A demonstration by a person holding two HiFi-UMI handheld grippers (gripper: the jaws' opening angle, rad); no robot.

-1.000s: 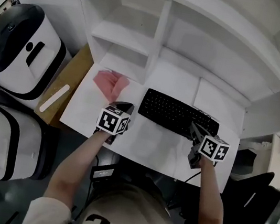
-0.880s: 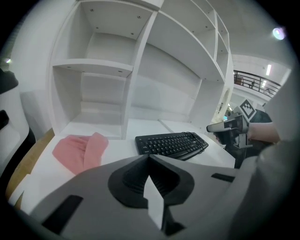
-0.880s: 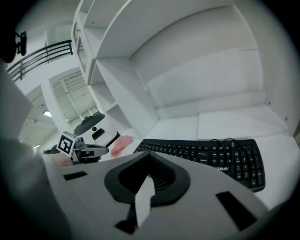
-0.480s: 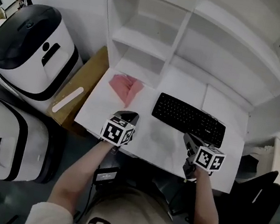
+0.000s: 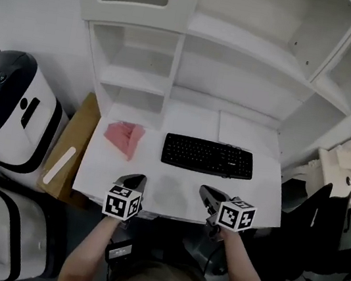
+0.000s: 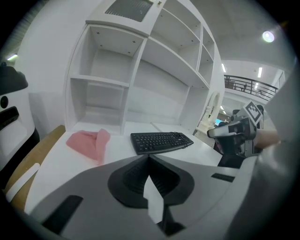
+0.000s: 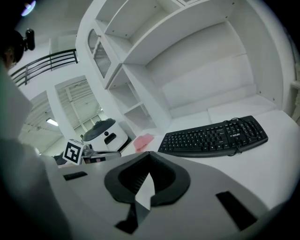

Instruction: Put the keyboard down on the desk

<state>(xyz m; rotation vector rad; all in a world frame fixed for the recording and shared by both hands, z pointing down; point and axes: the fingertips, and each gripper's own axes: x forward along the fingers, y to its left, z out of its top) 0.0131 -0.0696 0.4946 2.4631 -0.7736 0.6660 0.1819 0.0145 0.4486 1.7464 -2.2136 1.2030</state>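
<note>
A black keyboard (image 5: pixel 208 157) lies flat on the white desk (image 5: pixel 173 193), with its cable coiled on its right end; it also shows as the keyboard (image 6: pixel 161 141) and the keyboard (image 7: pixel 214 137) in the gripper views. My left gripper (image 5: pixel 134 180) hangs over the desk's front edge at the left, shut and empty. My right gripper (image 5: pixel 207 194) is at the front edge on the right, also shut with nothing in it. Both are well short of the keyboard. The left gripper (image 6: pixel 149 157) and the right gripper (image 7: pixel 149 154) show their jaws pressed together.
A pink cloth (image 5: pixel 123 137) lies on the desk left of the keyboard. White shelving (image 5: pixel 195 60) rises behind the desk. Two white and black machines (image 5: pixel 8 102) and a cardboard box (image 5: pixel 71 146) stand to the left. A dark chair (image 5: pixel 316 213) is at the right.
Both grippers have drawn back from the keyboard toward the desk's front edge. The keyboard stays lying on the desk. The head view has swung so the desk appears square on.
</note>
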